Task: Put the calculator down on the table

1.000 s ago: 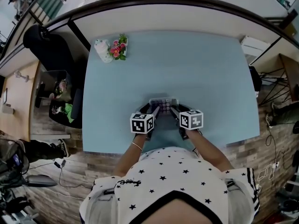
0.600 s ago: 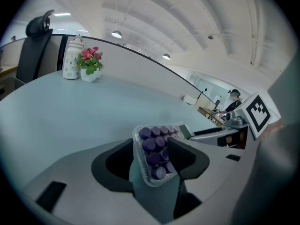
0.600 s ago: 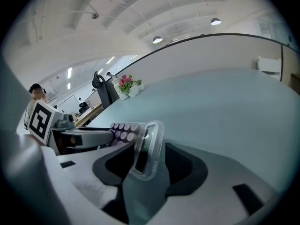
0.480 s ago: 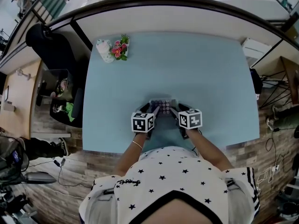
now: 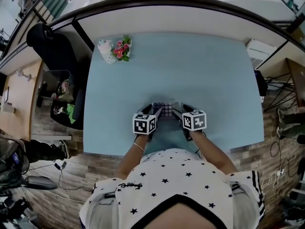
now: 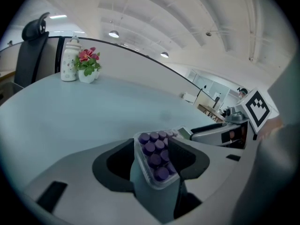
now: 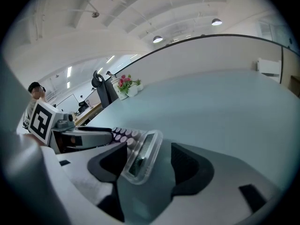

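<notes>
A clear-cased calculator [image 5: 167,109] with purple keys lies low over the light blue table [image 5: 190,66], near its front edge, between my two grippers. My left gripper [image 5: 155,111] is shut on the key end [image 6: 157,156], both pads against its sides. My right gripper [image 5: 180,111] straddles the display end [image 7: 140,156]. Its jaws are opening: the display end leans on the left pad, and a gap shows on the right. Each gripper appears in the other's view: the right gripper [image 6: 220,132] and the left gripper [image 7: 79,137].
A white jar [image 5: 105,51] and a small pot of pink flowers [image 5: 122,49] stand at the table's far left corner. A black chair [image 5: 47,42] is beyond the left edge. The table's front edge runs just under my hands.
The right gripper's jaws have spread away from the calculator. Both hands and the calculator have stayed where they were.
</notes>
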`<state>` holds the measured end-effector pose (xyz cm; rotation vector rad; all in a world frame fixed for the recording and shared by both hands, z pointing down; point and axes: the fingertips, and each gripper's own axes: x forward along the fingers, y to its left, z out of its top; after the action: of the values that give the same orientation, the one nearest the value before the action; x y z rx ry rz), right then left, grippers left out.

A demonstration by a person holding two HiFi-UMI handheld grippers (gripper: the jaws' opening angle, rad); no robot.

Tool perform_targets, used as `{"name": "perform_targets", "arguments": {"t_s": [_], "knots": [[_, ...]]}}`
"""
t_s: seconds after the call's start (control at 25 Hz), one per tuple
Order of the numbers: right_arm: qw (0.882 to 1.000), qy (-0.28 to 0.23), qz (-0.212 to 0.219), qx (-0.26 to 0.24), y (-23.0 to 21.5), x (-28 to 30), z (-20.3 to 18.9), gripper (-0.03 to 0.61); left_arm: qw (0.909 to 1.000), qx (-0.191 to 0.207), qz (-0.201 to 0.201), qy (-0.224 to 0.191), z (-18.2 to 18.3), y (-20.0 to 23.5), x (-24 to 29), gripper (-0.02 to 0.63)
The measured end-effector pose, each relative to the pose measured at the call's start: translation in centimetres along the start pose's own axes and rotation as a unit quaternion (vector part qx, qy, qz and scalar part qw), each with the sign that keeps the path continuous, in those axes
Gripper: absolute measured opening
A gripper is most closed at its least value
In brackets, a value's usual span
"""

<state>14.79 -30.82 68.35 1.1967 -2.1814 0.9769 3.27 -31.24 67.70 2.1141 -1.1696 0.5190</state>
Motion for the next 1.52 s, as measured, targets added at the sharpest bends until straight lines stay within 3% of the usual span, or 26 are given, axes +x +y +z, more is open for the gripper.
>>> {"name": "perform_targets", "arguments": {"t_s": [0.2,0.44,0.72,0.88,1.12,1.52], "knots": [[0.999,-0.039,0.0,0.004,0.0,-1.4,2.3,0.29,0.9996,-0.024,0.003,-0.016,0.5,0.9,-0.9,0.232],[0.994,-0.104,0.016,0.013,1.0,-3.1,5.8,0.222,0.9959,-0.029,0.015,-0.085,3.4,1.5,-3.4,0.203],[0.984,-0.177,0.029,0.009,2.3,-5.7,9.2,0.082,0.9864,0.035,-0.006,-0.161,8.2,-0.8,-6.4,0.078],[0.974,-0.223,0.03,-0.022,3.4,-7.5,11.3,-0.003,0.9738,0.087,-0.012,-0.21,10.9,-2.2,-8.5,0.046],[0.963,-0.263,0.049,-0.044,5.3,-9.5,13.2,-0.004,0.9616,0.102,-0.016,-0.254,12.6,-3.6,-10.8,0.043],[0.963,-0.26,0.057,-0.048,5.8,-9.9,13.3,-0.005,0.9618,0.102,-0.024,-0.253,12.4,-4.7,-10.9,0.043]]}}
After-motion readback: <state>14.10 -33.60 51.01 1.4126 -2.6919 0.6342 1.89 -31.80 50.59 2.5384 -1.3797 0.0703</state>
